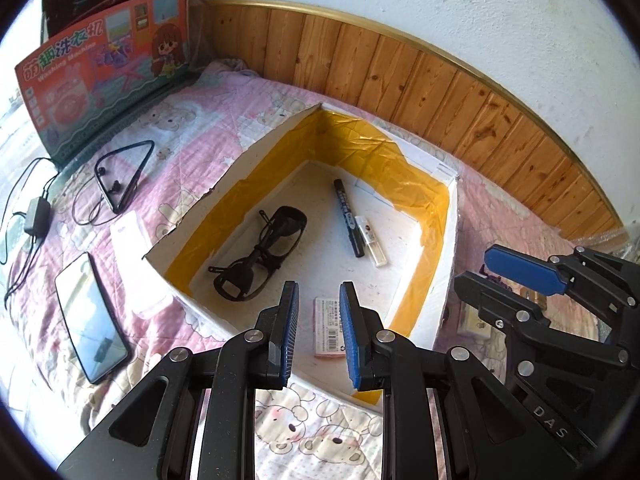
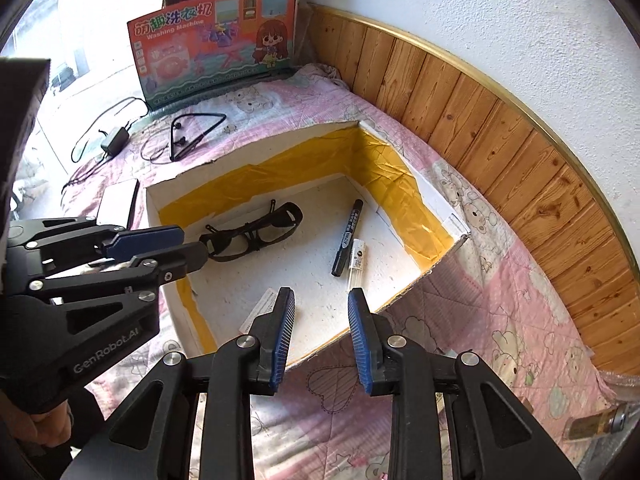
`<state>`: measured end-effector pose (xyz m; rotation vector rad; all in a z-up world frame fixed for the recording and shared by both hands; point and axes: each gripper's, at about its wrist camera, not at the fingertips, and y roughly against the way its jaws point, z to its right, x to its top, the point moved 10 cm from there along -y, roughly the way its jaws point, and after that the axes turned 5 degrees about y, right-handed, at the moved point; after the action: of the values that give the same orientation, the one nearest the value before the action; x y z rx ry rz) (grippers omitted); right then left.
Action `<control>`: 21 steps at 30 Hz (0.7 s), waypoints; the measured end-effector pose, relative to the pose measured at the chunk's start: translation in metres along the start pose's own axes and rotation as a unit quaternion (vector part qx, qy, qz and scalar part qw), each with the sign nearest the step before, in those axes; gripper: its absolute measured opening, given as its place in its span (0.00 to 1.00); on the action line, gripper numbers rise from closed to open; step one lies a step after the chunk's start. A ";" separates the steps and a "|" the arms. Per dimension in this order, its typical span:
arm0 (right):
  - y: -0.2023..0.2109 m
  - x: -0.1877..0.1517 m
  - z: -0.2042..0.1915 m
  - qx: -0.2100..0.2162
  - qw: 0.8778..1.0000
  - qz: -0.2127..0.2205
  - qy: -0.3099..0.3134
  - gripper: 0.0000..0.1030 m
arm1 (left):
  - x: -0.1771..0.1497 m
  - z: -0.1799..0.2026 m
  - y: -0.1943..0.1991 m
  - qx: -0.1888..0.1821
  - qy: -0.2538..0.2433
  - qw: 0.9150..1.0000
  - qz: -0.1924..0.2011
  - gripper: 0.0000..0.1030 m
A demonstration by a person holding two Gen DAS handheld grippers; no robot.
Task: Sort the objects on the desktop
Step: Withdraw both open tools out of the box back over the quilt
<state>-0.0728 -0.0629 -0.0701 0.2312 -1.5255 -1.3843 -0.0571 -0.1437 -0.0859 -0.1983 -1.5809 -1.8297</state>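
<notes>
A white box [image 1: 444, 240] lined with yellow tape lies on the pink quilt. Inside it are black sunglasses [image 1: 260, 252], a black marker [image 1: 348, 216], a clear lead case [image 1: 372, 240] and a pink barcoded packet [image 1: 330, 328]. My left gripper [image 1: 319, 284] hovers over the box's near edge above the packet, open with a narrow gap and nothing between the pads. My right gripper [image 2: 320, 291] hangs over the box's near right rim [image 2: 400, 300], also open and empty. It sees the sunglasses [image 2: 256, 232], the marker [image 2: 348, 236] and the left gripper [image 2: 194, 244] beside it.
Left of the box on the quilt lie a phone [image 1: 90, 316], neckband earphones [image 1: 120, 176], a charger with cable [image 1: 38, 216] and a white case [image 1: 128, 232]. A toy washing-machine carton [image 1: 104, 64] leans at the back. Wooden panelling [image 1: 440, 92] borders the far side.
</notes>
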 end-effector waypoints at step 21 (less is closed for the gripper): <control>0.074 -0.045 0.018 0.060 0.979 0.145 -0.130 0.31 | -0.023 0.041 0.023 -0.007 -0.058 0.998 0.031 0.23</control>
<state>-0.0312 0.0041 -0.0302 -0.1032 -1.7808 -1.1233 -0.0395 -0.0971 -0.0698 -0.3621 -1.6226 -1.8099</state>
